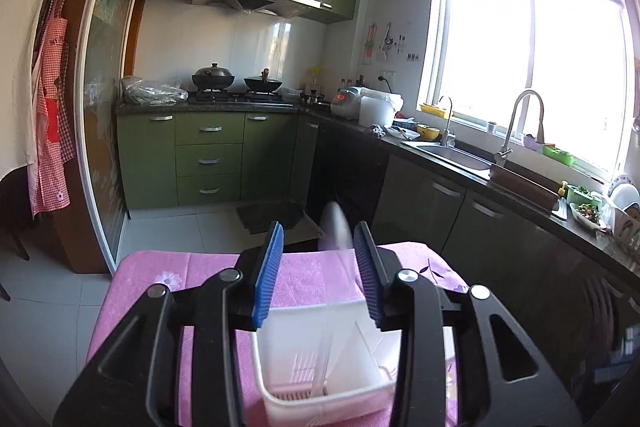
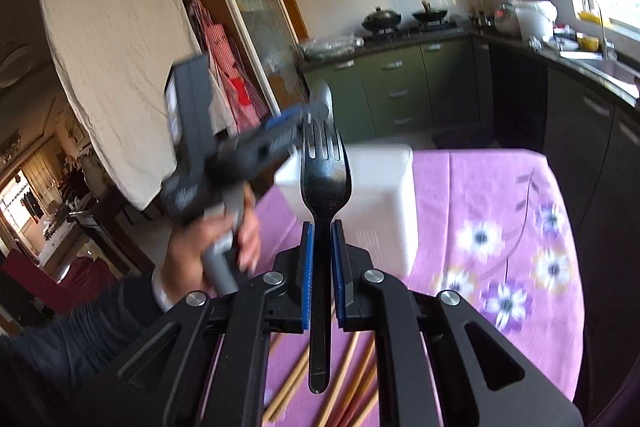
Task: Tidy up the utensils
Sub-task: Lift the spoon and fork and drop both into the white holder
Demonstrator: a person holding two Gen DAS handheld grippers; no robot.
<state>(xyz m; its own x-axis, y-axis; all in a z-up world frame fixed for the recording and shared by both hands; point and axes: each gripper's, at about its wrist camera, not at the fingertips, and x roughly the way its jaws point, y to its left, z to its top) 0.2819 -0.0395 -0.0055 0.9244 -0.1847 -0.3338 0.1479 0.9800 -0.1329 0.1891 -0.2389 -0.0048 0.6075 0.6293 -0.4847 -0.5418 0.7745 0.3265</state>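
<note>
Two grippers are at work over a table spread with a pink flowered cloth [image 2: 500, 195], and each seems to have its own utensil. The right gripper [image 2: 321, 267] is clamped on the neck of a black fork [image 2: 325, 171], its blue pads pressing both sides so the tines point up and forward while the handle hangs down behind the fingers; gripping near the head probably keeps the fork from swinging as it is carried. Ahead of it stands the white utensil caddy [image 2: 380, 195], the likely destination, and loose wooden chopsticks [image 2: 288, 387] lie on the cloth beneath, not yet sorted. The left gripper [image 1: 318, 267] hovers directly above the caddy, whose divided compartments show below its fingers. A pale blurred shape, perhaps a spoon [image 1: 338, 227], sits against the right-hand pad, yet a wide gap separates the jaws in that view, so whether it is truly pinched cannot be told. The right wrist view shows the person's left hand [image 2: 224, 235] tilting that gripper toward the caddy, suggesting a drop into a compartment.
</note>
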